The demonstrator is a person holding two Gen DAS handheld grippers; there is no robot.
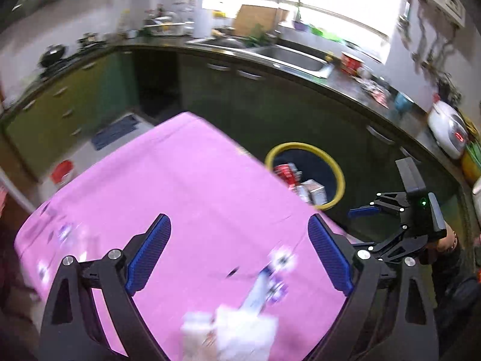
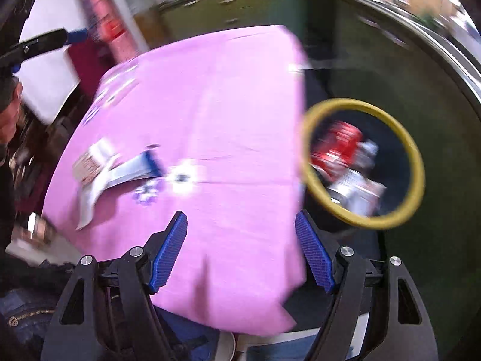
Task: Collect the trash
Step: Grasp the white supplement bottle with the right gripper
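Note:
A table under a pink cloth [image 1: 195, 180] [image 2: 225, 105] carries blurred trash: a white crumpled piece [image 1: 237, 331] and a blue-and-white wrapper [image 1: 261, 288] [image 2: 120, 171], with a small carton [image 2: 90, 162] beside it. Beside the table stands a dark bin with a yellow rim [image 1: 339, 174] [image 2: 418, 162], holding a red can [image 1: 285, 171] [image 2: 339, 141] and pale cartons. My left gripper [image 1: 239, 219] hangs open above the cloth, nothing between its blue pads. My right gripper [image 2: 240, 215] [image 1: 356, 228] is open and empty over the table's edge, next to the bin.
A dark counter with a steel sink [image 1: 294, 57] and green cabinets [image 1: 60, 102] curves behind the table. A white rice cooker [image 1: 448, 132] sits on the counter at right. A person's sleeve and jeans [image 2: 24, 310] are close at the table's near side.

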